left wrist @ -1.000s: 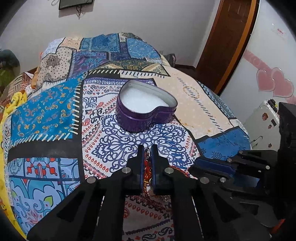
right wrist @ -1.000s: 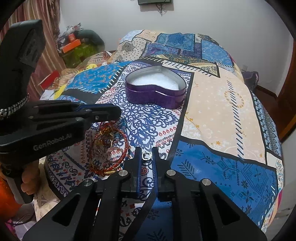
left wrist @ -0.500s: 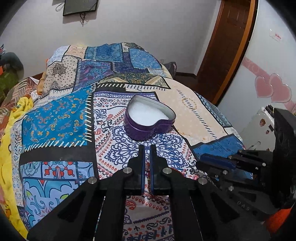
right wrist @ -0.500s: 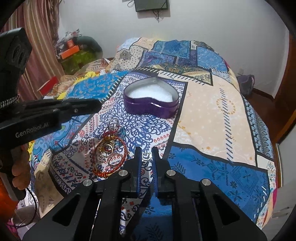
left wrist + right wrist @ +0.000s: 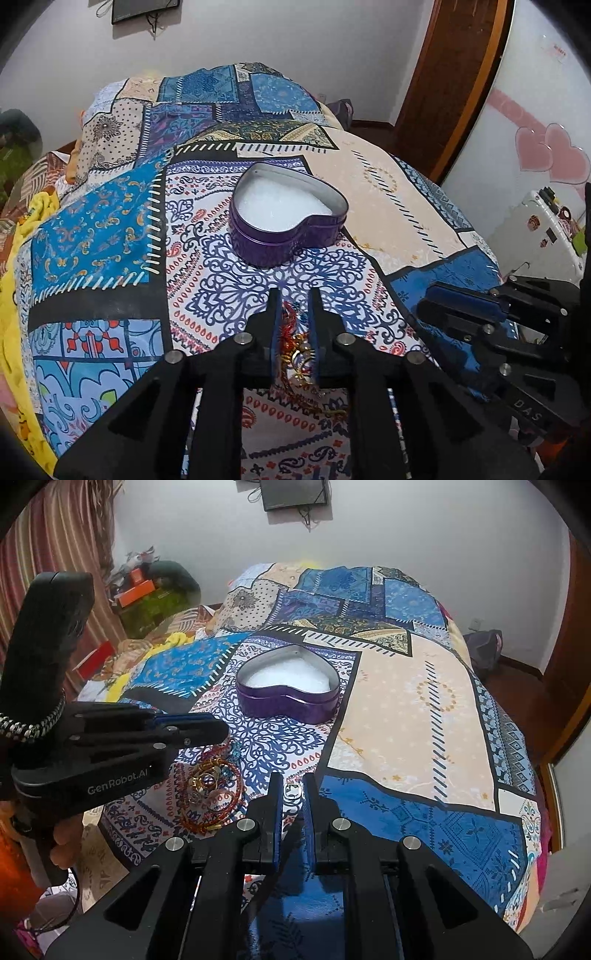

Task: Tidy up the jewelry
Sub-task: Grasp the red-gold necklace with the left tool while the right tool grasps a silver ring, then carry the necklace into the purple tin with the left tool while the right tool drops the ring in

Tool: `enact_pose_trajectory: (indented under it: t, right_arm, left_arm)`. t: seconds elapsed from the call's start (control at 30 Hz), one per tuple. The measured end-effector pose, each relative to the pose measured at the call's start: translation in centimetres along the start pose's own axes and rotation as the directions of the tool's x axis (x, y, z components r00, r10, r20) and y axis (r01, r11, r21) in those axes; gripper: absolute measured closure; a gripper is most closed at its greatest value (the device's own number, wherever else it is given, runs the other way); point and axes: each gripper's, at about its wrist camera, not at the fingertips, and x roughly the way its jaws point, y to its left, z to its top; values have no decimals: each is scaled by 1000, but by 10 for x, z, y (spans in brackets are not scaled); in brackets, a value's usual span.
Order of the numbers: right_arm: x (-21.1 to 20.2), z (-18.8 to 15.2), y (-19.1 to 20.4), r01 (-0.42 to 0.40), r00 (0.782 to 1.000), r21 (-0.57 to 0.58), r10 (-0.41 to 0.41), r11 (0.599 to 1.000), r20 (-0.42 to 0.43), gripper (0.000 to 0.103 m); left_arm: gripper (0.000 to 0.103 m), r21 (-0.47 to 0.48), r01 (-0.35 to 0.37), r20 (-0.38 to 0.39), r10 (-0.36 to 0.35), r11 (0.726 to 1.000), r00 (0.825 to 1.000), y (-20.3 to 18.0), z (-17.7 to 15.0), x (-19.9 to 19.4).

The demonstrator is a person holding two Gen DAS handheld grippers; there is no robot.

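A purple heart-shaped tin point(image 5: 288, 225) with white lining stands open on the patchwork bedspread; it also shows in the right wrist view point(image 5: 288, 692). A pile of red and gold bangles and rings point(image 5: 208, 794) lies on the spread before it. My left gripper point(image 5: 294, 295) is slightly open and hovers just above the pile point(image 5: 297, 350), holding nothing. My right gripper point(image 5: 293, 781) is shut on a small silver ring point(image 5: 292, 789), to the right of the pile.
The bed point(image 5: 424, 709) fills both views. A wooden door point(image 5: 454, 85) and a white cabinet point(image 5: 543, 236) stand to the right. Cluttered boxes point(image 5: 140, 590) and a striped curtain point(image 5: 55, 554) are at the left.
My left gripper has opened a little and come down toward the bangle pile. My right gripper still holds the ring and has barely moved.
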Motion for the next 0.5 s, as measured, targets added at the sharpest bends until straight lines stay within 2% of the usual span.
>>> enact_pose_trajectory:
  t: [0.07,0.1,0.37,0.5]
  right_arm:
    - [0,-1,0,-2,1000,3,2,1000,-1,94]
    - [0,-1,-1,-3,1000,3,3,1000,-2,94]
    - [3,-1,-3,-9,1000,9,9,1000,-7,94]
    - [2,-1,-3,-13,1000,8,13,1000,-7,94]
  left_arm:
    - [72,-1,-15,2,15,1000,1000,1,-1,0]
    - [71,-3,-20,4,20,1000,1000,2,-2,0]
    - [71,-16,-28,-12,28,999,1000,8,-3,10]
    - [71,-52,-16,-31,14,999,999,16,-2,19]
